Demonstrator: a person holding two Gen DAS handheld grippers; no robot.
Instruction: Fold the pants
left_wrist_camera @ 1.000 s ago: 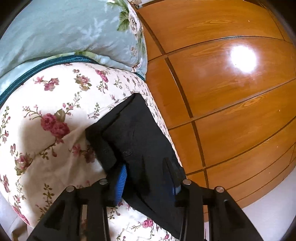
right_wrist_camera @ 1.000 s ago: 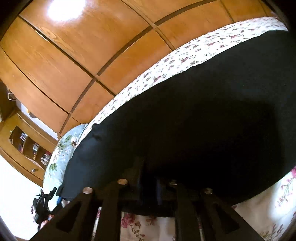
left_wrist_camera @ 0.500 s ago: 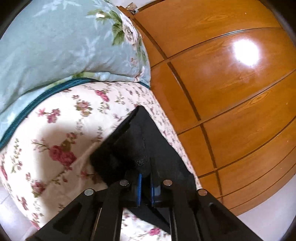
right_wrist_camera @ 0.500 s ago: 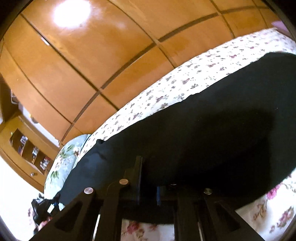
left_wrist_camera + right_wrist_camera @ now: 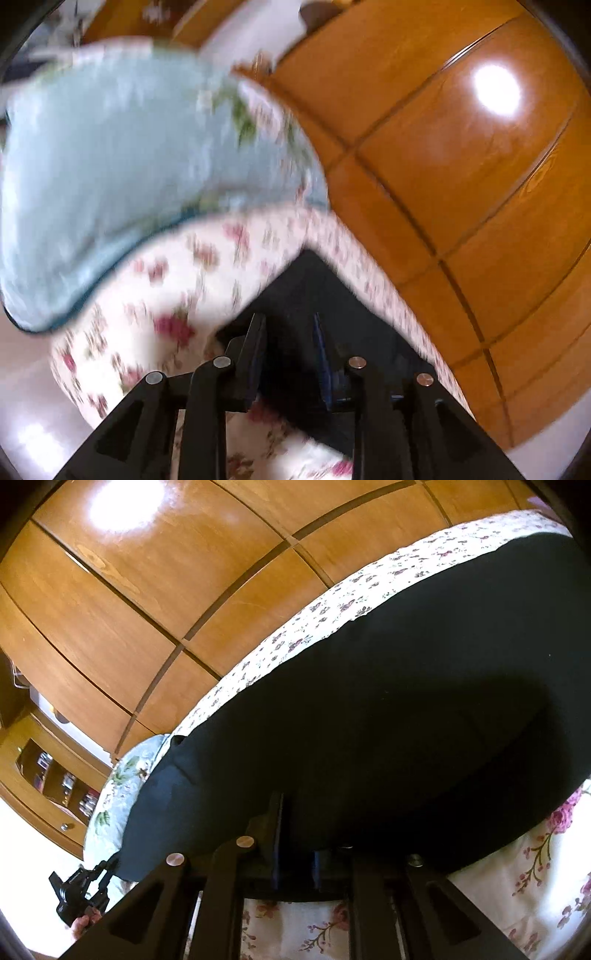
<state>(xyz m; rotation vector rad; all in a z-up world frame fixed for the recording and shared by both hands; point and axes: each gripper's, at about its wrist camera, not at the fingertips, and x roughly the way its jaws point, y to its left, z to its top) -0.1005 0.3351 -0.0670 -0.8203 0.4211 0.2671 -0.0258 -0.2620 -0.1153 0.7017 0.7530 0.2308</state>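
The black pants (image 5: 388,716) lie spread along the floral bed sheet (image 5: 532,871). In the right wrist view my right gripper (image 5: 295,843) is shut on the near edge of the pants, with the cloth between the blue pads. In the left wrist view, which is blurred by motion, a corner of the pants (image 5: 310,291) lies on the sheet (image 5: 173,280) by the bed's edge. My left gripper (image 5: 290,334) has a gap between its jaws, with the dark cloth between and under them; the cloth seems to lie loose.
A glossy wooden wardrobe (image 5: 461,155) runs close along the far side of the bed and also shows in the right wrist view (image 5: 155,590). A light blue floral pillow (image 5: 122,158) lies at the head of the bed. A wooden shelf unit (image 5: 48,782) stands at left.
My left gripper was shut on the pants corner half a second ago and now its jaws stand apart; it has pulled back and up. The right gripper keeps its hold and rises slightly.
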